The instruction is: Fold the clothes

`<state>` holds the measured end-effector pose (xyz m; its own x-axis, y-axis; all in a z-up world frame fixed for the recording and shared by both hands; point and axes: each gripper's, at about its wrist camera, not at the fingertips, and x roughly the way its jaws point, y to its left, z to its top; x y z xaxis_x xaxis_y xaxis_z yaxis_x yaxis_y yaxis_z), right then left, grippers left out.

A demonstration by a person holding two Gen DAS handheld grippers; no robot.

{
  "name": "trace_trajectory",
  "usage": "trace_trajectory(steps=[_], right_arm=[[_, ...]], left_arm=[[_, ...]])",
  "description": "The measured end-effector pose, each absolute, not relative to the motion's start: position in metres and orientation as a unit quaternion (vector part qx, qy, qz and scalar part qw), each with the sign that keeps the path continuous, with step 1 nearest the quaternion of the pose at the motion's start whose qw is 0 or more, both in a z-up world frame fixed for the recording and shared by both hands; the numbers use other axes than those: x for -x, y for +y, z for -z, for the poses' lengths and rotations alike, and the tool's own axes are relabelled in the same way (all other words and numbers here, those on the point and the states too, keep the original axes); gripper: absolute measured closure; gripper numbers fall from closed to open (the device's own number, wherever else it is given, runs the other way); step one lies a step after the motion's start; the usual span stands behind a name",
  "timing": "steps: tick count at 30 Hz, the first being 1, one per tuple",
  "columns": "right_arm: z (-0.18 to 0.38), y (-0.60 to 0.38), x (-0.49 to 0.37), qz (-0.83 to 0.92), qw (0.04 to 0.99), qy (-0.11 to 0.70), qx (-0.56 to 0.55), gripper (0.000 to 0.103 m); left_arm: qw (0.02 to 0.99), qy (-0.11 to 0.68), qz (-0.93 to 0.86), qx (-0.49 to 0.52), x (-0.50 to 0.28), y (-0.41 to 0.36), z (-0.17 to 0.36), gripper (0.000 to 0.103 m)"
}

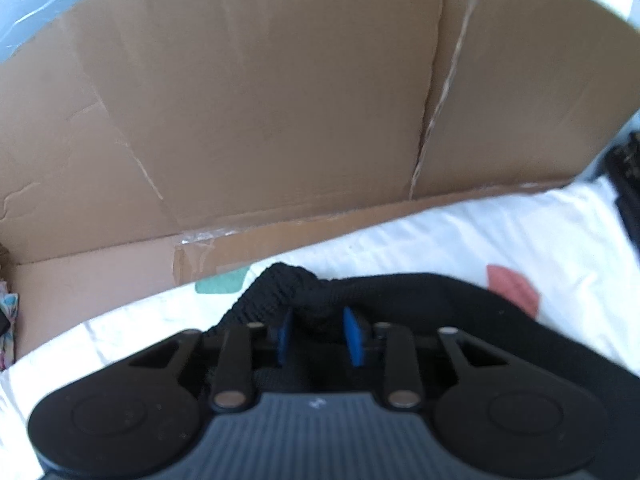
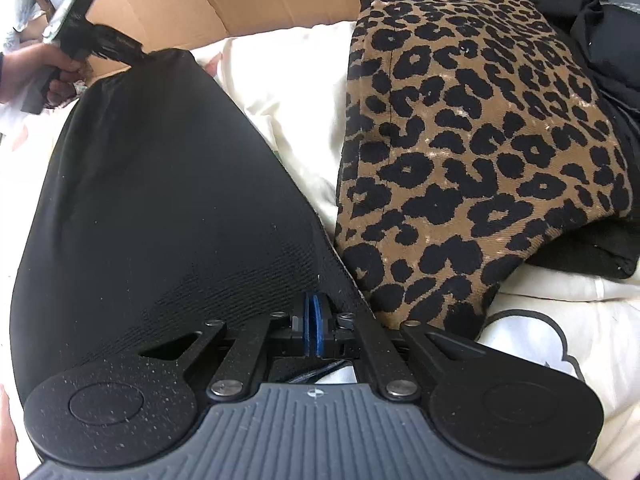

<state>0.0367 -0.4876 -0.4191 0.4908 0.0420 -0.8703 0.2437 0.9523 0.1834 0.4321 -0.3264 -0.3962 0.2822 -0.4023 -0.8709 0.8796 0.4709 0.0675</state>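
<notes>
A black knit garment (image 1: 440, 304) is stretched between both grippers above white bedding (image 1: 440, 236). In the left wrist view, my left gripper (image 1: 318, 332) is shut on a bunched ribbed corner of it, squeezed between the blue pads (image 1: 354, 336). My right gripper (image 2: 314, 326) is shut on the near edge of the same black garment (image 2: 160, 180), its pads pressed together. The right wrist view also shows the left gripper (image 2: 120, 46) at the far corner, held by a hand (image 2: 28, 68).
A large cardboard box (image 1: 280, 100) stands behind the bedding. In the right wrist view, a leopard-print garment (image 2: 480, 140) lies just right of the black one, with dark clothing (image 2: 600, 32) piled behind it. Cream bedding (image 2: 288, 92) shows between them.
</notes>
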Motion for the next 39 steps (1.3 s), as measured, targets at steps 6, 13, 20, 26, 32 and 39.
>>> trace_trajectory(steps=[6, 13, 20, 26, 32, 39], right_arm=[[0.405, -0.48, -0.036, 0.05, 0.866, 0.471, -0.164, 0.095], [0.4, -0.458, -0.063, 0.008, 0.873, 0.462, -0.153, 0.075], [0.405, -0.429, -0.077, -0.015, 0.885, 0.444, -0.14, 0.065], [0.417, -0.403, -0.091, -0.041, 0.887, 0.448, -0.101, 0.065], [0.434, -0.384, -0.091, -0.035, 0.873, 0.484, -0.049, 0.064], [0.434, -0.384, -0.072, -0.046, 0.861, 0.507, -0.019, 0.064]], left_arm=[[0.741, 0.426, 0.443, -0.271, -0.43, -0.308, 0.373, 0.082], [0.693, 0.47, 0.48, -0.26, -0.418, -0.292, 0.387, 0.082], [0.699, 0.48, 0.454, -0.274, -0.408, -0.297, 0.432, 0.082], [0.71, 0.464, 0.449, -0.28, -0.402, -0.294, 0.423, 0.081], [0.728, 0.46, 0.441, -0.254, -0.398, -0.267, 0.391, 0.061], [0.75, 0.464, 0.419, -0.216, -0.382, -0.2, 0.368, 0.054]])
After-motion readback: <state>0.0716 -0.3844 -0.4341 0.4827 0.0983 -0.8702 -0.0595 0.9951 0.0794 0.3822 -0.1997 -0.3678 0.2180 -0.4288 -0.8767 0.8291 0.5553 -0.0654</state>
